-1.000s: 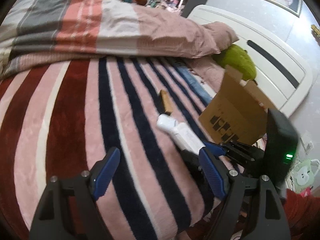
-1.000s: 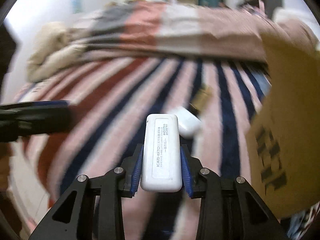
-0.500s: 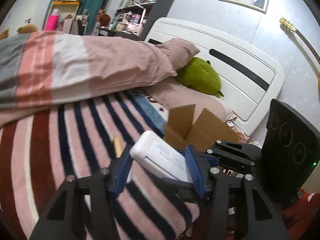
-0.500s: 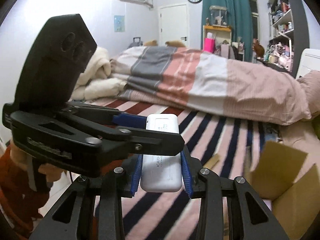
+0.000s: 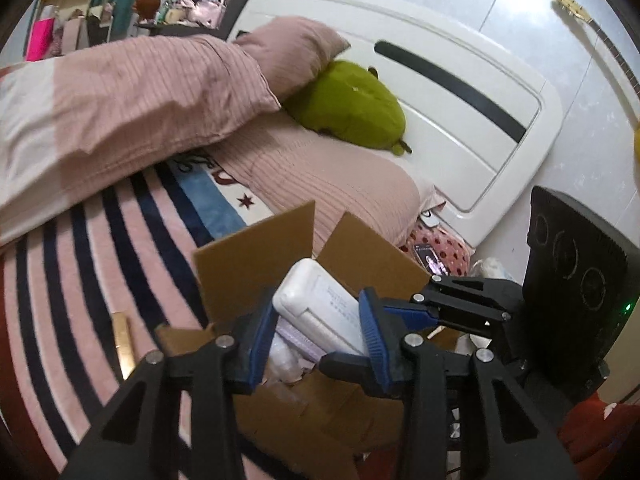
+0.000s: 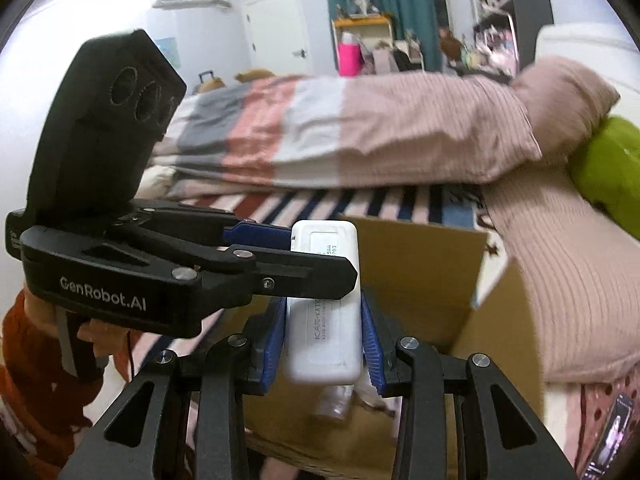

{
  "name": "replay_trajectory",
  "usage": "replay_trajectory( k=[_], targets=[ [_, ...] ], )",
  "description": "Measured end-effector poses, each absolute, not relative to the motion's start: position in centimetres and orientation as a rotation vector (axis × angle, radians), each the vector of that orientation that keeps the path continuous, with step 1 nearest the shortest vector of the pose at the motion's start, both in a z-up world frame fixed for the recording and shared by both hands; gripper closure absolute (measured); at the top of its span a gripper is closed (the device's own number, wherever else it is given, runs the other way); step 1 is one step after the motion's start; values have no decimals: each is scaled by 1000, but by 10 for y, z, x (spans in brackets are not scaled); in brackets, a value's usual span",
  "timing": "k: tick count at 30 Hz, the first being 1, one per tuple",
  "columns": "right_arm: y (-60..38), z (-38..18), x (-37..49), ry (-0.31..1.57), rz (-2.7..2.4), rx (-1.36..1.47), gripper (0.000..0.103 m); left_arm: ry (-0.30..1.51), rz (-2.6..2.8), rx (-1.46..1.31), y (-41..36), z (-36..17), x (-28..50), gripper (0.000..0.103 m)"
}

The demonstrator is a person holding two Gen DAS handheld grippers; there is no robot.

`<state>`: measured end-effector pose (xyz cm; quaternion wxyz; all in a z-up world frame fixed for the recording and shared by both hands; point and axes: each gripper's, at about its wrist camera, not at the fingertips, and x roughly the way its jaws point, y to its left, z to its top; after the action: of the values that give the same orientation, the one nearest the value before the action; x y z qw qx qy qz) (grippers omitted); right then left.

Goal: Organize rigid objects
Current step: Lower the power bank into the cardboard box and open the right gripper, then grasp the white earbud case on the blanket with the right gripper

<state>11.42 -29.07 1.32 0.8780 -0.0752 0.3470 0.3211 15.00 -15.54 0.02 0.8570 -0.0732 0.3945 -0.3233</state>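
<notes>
A white rectangular power bank (image 6: 324, 312) is held between the blue pads of my right gripper (image 6: 324, 344), which is shut on it above the open cardboard box (image 6: 420, 272). In the left wrist view the same power bank (image 5: 320, 312) lies between my left gripper's (image 5: 316, 332) blue pads, which close on its far end, over the box (image 5: 256, 264). The right gripper's black body (image 5: 464, 308) comes in from the right. A clear bottle (image 6: 334, 402) and white and purple items (image 5: 288, 348) lie inside the box.
The box stands on a striped pink, navy and red blanket (image 5: 80, 272). A gold stick-shaped object (image 5: 122, 340) lies on the blanket left of the box. A green plush (image 5: 352, 108), pink pillows and a white headboard (image 5: 460, 100) are behind. A phone (image 5: 430, 260) lies right of the box.
Both grippers moved right, from over the blanket to above the open box. The left gripper has closed in around the power bank's far end while the right keeps its hold.
</notes>
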Motion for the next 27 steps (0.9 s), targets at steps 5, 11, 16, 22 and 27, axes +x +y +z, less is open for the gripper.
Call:
replay_trajectory(
  k=[5, 11, 16, 22, 27],
  targets=[
    [-294, 3, 119, 763, 650, -191, 72, 875, -682, -131, -167, -9, 156, 56],
    [-288, -1, 118, 790, 643, -192, 56, 823, -633, -121, -148, 3, 144, 28],
    [-265, 17, 103, 749, 685, -193, 55, 756, -559, -123, -105, 20, 119, 26],
    [-198, 27, 73, 709, 832, -235, 54, 687, -407, -140, -31, 27, 82, 21],
    [-137, -4, 58, 774, 939, -279, 51, 677, -268, -154, 27, 6, 54, 19]
  ],
)
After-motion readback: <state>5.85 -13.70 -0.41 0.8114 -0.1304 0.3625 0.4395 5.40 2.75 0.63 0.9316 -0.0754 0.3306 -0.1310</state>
